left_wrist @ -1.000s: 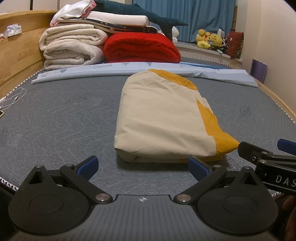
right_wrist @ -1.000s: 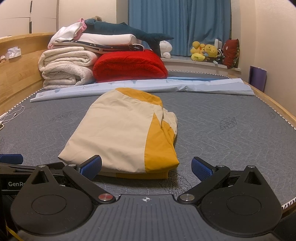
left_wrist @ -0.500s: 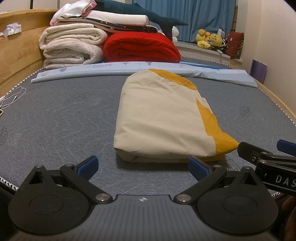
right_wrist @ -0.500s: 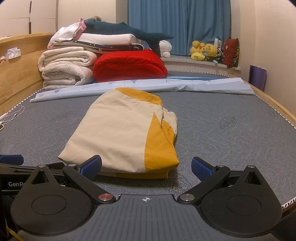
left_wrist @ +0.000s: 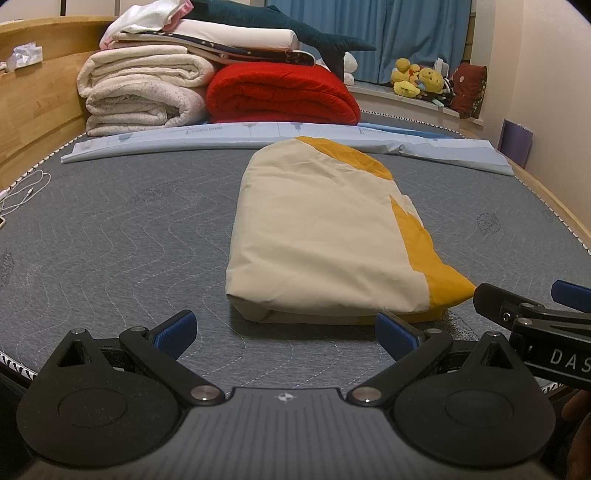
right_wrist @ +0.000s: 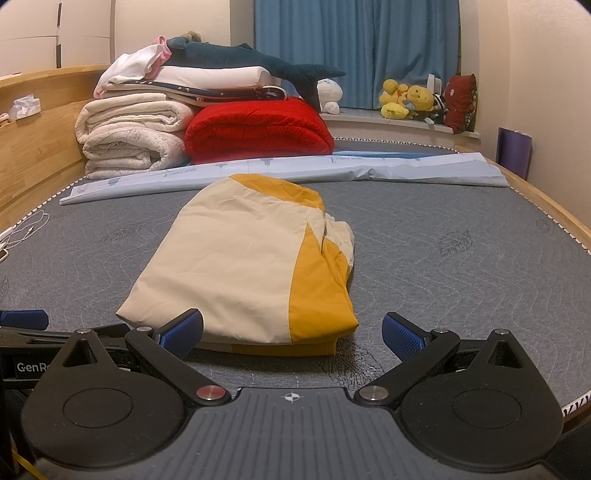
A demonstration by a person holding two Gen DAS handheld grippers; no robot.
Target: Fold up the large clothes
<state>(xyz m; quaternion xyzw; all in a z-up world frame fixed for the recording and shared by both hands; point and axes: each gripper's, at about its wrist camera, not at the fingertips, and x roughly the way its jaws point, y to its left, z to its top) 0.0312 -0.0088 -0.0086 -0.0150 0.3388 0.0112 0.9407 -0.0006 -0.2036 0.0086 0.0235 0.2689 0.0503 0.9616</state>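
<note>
A cream and mustard-yellow garment (left_wrist: 321,236) (right_wrist: 243,269) lies folded into a compact rectangle in the middle of the grey quilted mattress (left_wrist: 110,229) (right_wrist: 461,280). My left gripper (left_wrist: 286,328) is open just short of the garment's near edge, holding nothing. My right gripper (right_wrist: 291,332) is open too, its blue pads either side of the garment's near yellow corner without touching it. The two grippers sit side by side at the mattress's front edge, and each one's black fingers show at the border of the other's view.
Folded white blankets (left_wrist: 140,92), a red blanket (left_wrist: 280,92) and a shark plush (left_wrist: 288,26) are stacked at the far end behind a light blue sheet (left_wrist: 258,134). A wooden frame (left_wrist: 33,110) runs on the left, with a white cable (left_wrist: 26,192) nearby. Plush toys (right_wrist: 410,99) line the windowsill.
</note>
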